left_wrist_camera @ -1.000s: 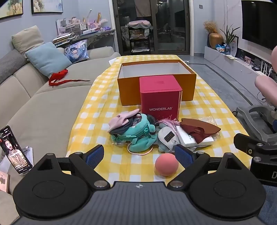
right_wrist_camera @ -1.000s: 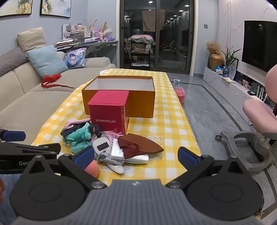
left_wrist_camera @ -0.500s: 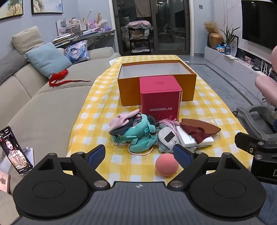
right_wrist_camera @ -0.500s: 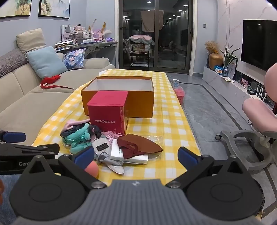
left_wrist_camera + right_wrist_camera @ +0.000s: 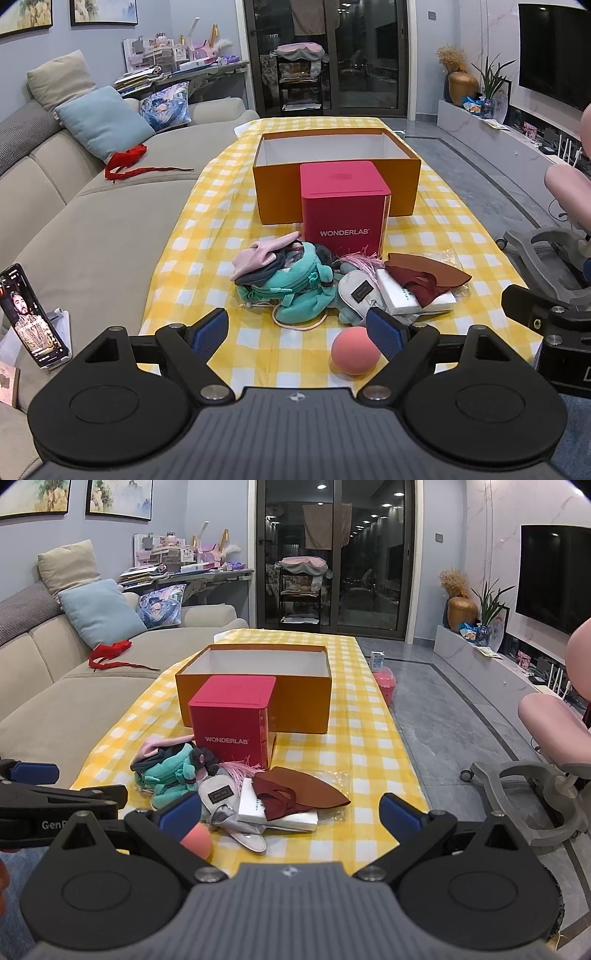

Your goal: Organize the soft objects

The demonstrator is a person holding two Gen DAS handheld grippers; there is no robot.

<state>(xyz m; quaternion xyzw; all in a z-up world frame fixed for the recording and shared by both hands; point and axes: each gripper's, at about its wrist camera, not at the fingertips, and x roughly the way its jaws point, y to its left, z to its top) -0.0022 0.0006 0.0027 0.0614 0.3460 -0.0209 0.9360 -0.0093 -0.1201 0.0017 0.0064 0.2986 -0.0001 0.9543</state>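
Observation:
A heap of soft things lies on the yellow checked table (image 5: 436,236): a teal plush pouch (image 5: 295,291), a pink cloth (image 5: 262,254), a grey eye mask (image 5: 356,291), a dark red fabric piece (image 5: 424,277) on a white packet. A pink ball (image 5: 354,356) sits nearest. Behind stand a red WONDERLAB box (image 5: 345,205) and an open orange box (image 5: 336,171). My left gripper (image 5: 297,330) is open and empty, just short of the ball. My right gripper (image 5: 290,814) is open and empty, before the heap (image 5: 236,790).
A beige sofa (image 5: 92,221) runs along the table's left, with a red ribbon (image 5: 129,166) on it. A phone (image 5: 31,321) stands at the near left. A pink office chair (image 5: 546,746) stands on the right floor.
Both grippers have drifted slightly; the view has barely shifted. Nothing on the table has moved.

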